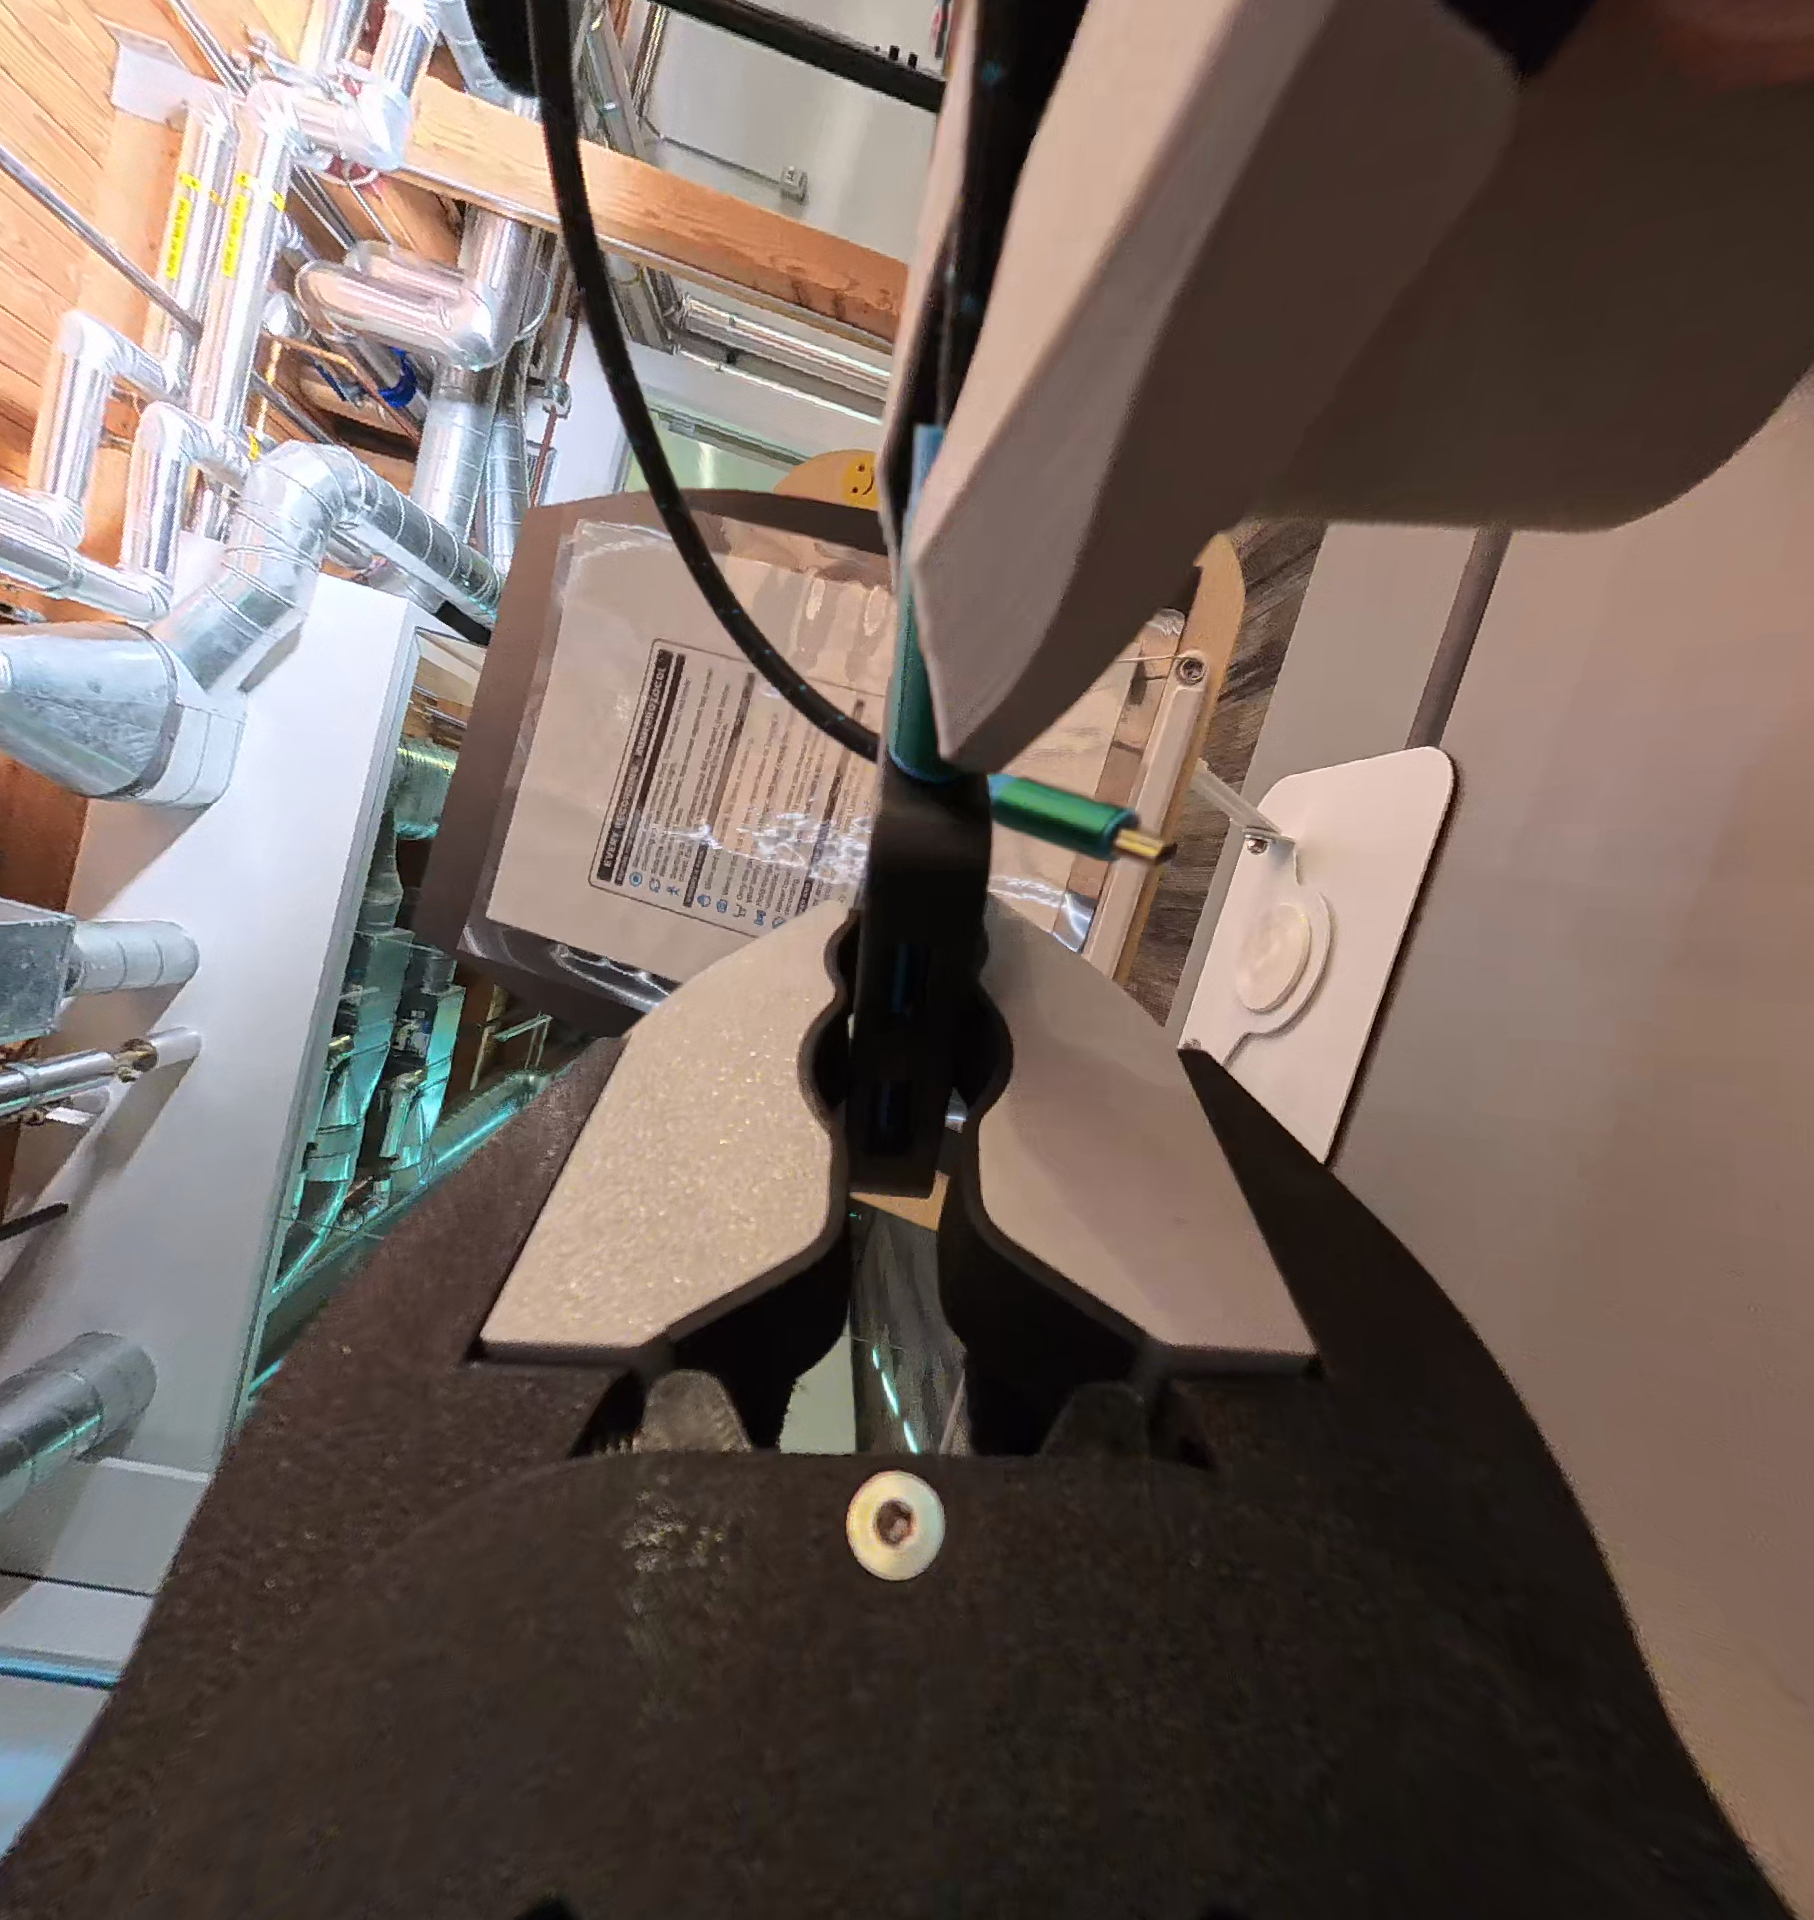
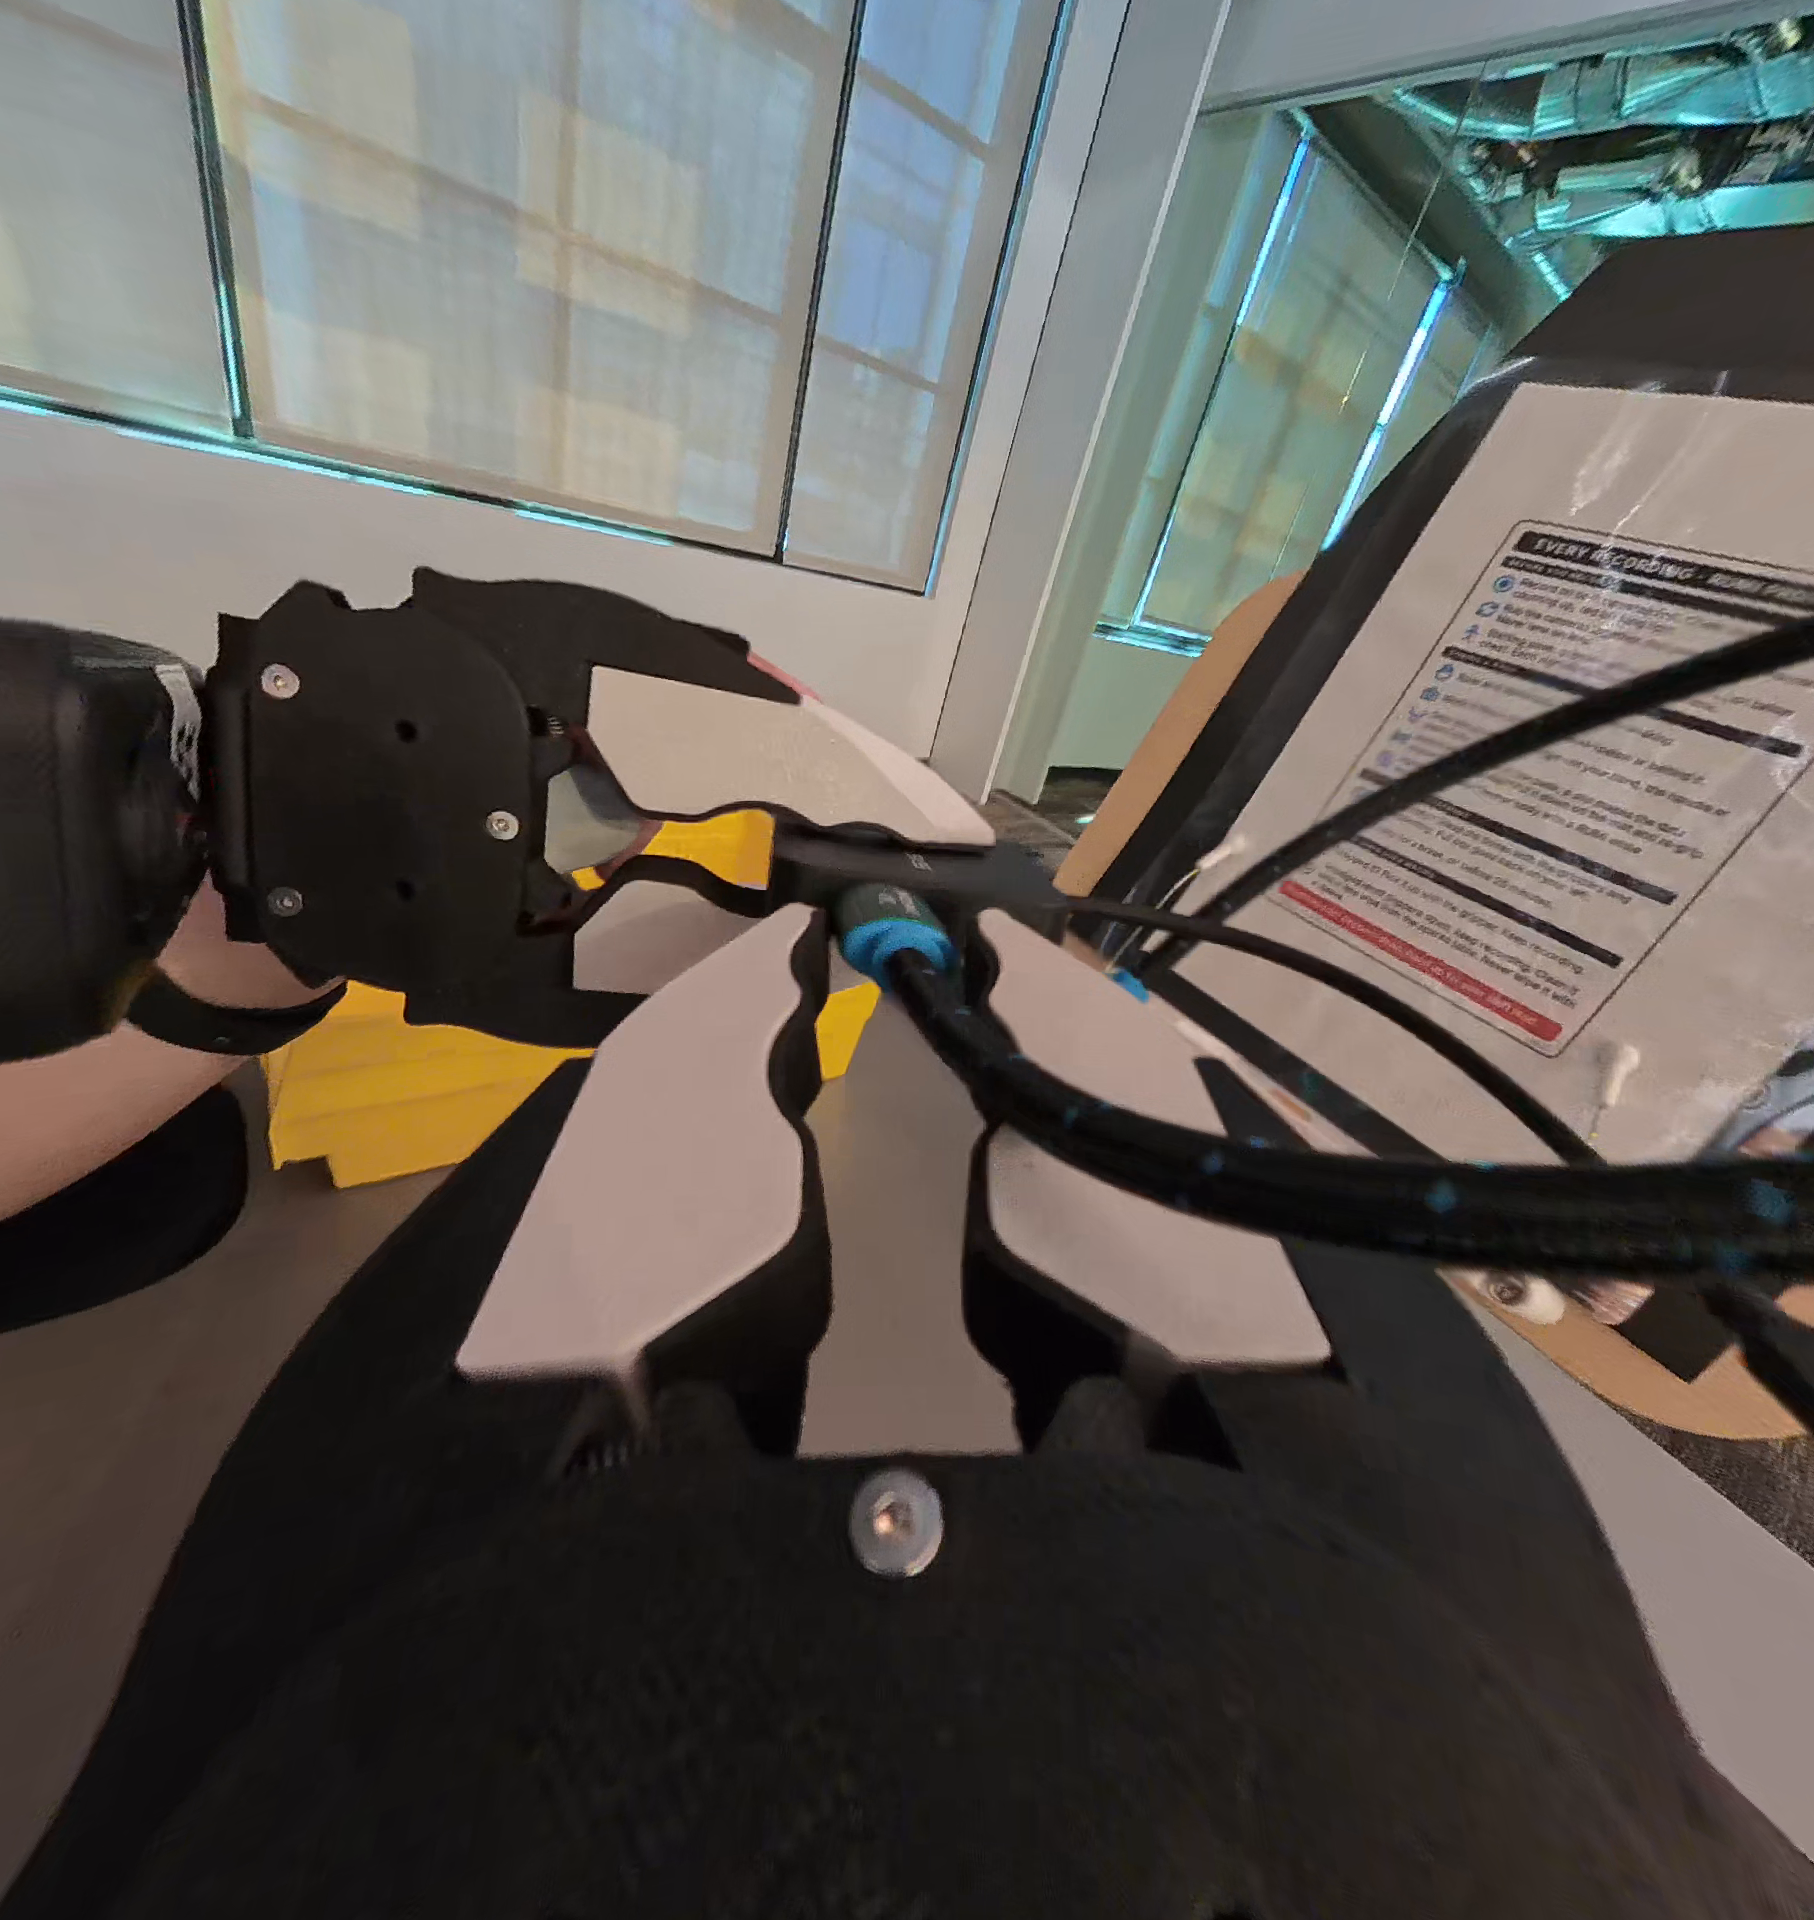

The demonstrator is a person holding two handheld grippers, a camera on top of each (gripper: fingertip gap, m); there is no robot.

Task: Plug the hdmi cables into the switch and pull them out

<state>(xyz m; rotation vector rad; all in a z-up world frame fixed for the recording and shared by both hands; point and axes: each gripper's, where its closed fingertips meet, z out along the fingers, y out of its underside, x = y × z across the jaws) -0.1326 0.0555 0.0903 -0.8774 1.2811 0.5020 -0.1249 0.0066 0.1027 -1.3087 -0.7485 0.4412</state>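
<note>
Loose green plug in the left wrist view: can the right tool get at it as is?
Probably not directly. The right tool sits around the plugged connector at the switch; the loose plug hangs beyond the switch, not visible from the right wrist view.

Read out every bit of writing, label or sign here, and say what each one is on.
I won't repeat wording; these bear it.
White printed sheet in a clear sleeve on the black stand: text lines, icons, one red band.
Yellow labels on the silver pipes: too small.
Black switch in the left claw: tiny mark, too small.
Round wooden board: smiley face, no words.
</note>
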